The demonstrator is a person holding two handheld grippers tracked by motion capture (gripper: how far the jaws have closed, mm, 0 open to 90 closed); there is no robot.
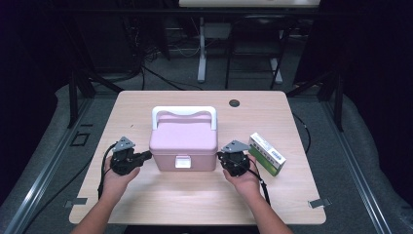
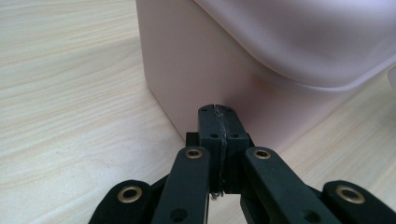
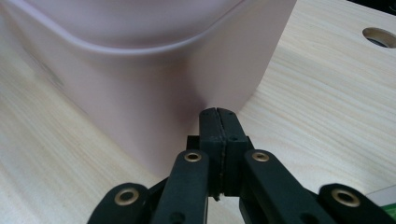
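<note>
- High view: pink box [image 1: 183, 141] mid-bench [image 1: 146, 195] — left gripper [image 1: 146, 157] and right gripper [image 1: 221, 157] flank it; green carton [image 1: 266, 154] just right; dark room, grey floor.
- Left gripper view: fingers [image 2: 210, 123] pressed together, tips at the box wall [image 2: 187, 60].
- Right gripper view: fingers [image 3: 210, 123] pressed together at the box corner; cable hole [image 3: 379, 36] beyond.

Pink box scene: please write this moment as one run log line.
left tool: shut, at pink box left side | right tool: shut, at right side | green carton: untouched

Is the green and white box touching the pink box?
Apart. The high view shows the green and white box lying right of the pink box, with the right gripper and bare table between them.
</note>
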